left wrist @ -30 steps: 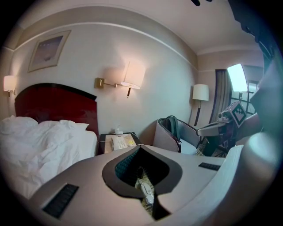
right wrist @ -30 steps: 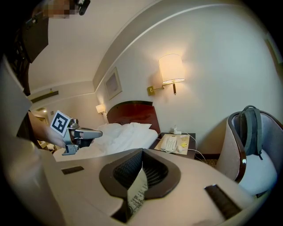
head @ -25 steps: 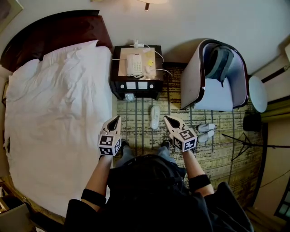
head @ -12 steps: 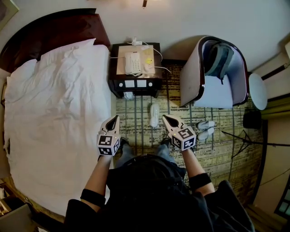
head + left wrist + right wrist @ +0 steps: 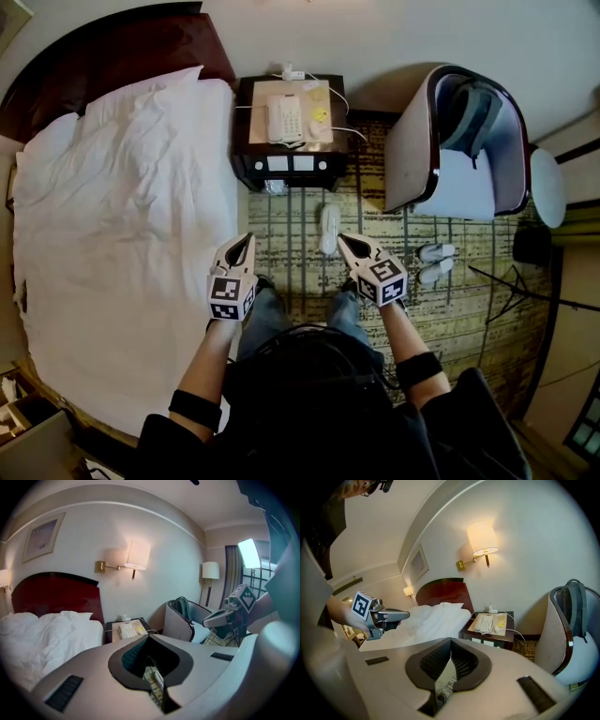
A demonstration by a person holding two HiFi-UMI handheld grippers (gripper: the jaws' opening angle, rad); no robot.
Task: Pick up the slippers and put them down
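A white slipper (image 5: 329,228) lies lengthwise on the patterned carpet (image 5: 291,244) in front of the nightstand. My left gripper (image 5: 246,239) hovers left of it by the bed's edge, jaws shut and empty. My right gripper (image 5: 341,240) hangs just right of the slipper's near end, also shut with nothing held. In the left gripper view the closed jaws (image 5: 150,639) leave a slit showing the slipper (image 5: 158,679), and the right gripper (image 5: 208,619) shows at the right. In the right gripper view the shut jaws (image 5: 451,641) point toward the bed, with the left gripper (image 5: 407,614) at the left.
A white bed (image 5: 122,234) fills the left. The dark nightstand (image 5: 246,141) carries a phone (image 5: 284,119) with cables. A tub chair (image 5: 412,150) holding a backpack (image 5: 473,117) stands at the right. A second pale pair of footwear (image 5: 436,263) lies before it.
The head view has shifted, and the slipper now sits closer to the right gripper's tip. Both grippers stay shut and empty; the left one has hardly moved.
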